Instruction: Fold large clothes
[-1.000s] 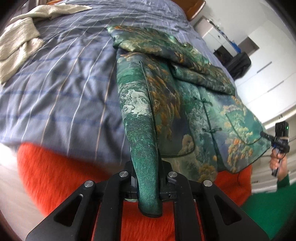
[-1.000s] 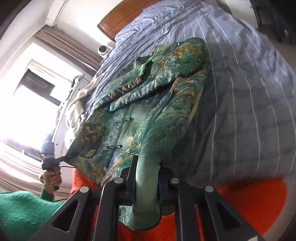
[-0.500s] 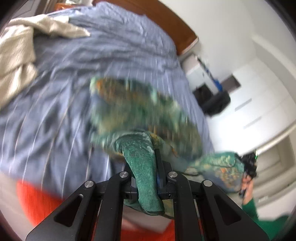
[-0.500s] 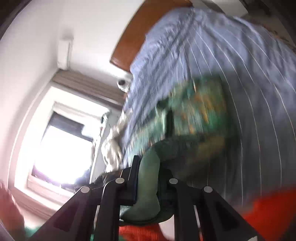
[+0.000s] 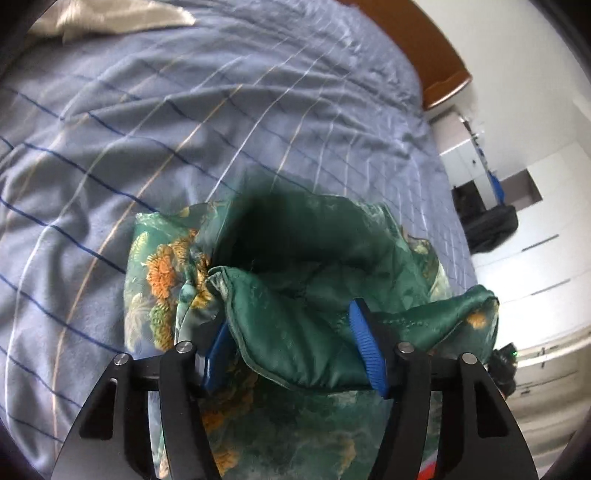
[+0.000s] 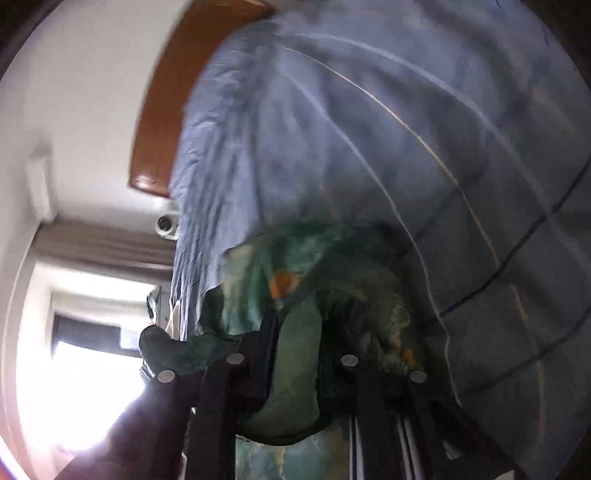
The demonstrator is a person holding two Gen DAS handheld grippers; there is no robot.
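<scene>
A green patterned jacket with orange flowers (image 5: 314,273) lies bunched on the blue striped bed cover (image 5: 147,122), its hem folded up over its upper part. My left gripper (image 5: 291,347) is open, its blue pads (image 5: 364,341) spread, with the green hem lying loosely between them. In the right wrist view the jacket (image 6: 306,280) fills the lower middle. My right gripper (image 6: 295,354) has its jaws a little apart with a fold of the hem still between them; the view is blurred.
The wooden headboard (image 5: 439,55) is at the far end of the bed. A cream garment (image 5: 107,18) lies at the far left. White cabinets and a dark bag (image 5: 491,225) stand to the right. A bright window (image 6: 85,369) is on the left in the right wrist view.
Both grippers carried the jacket's hem up and forward over the garment toward the headboard. The left gripper has opened and let the hem go. The right jaws have widened.
</scene>
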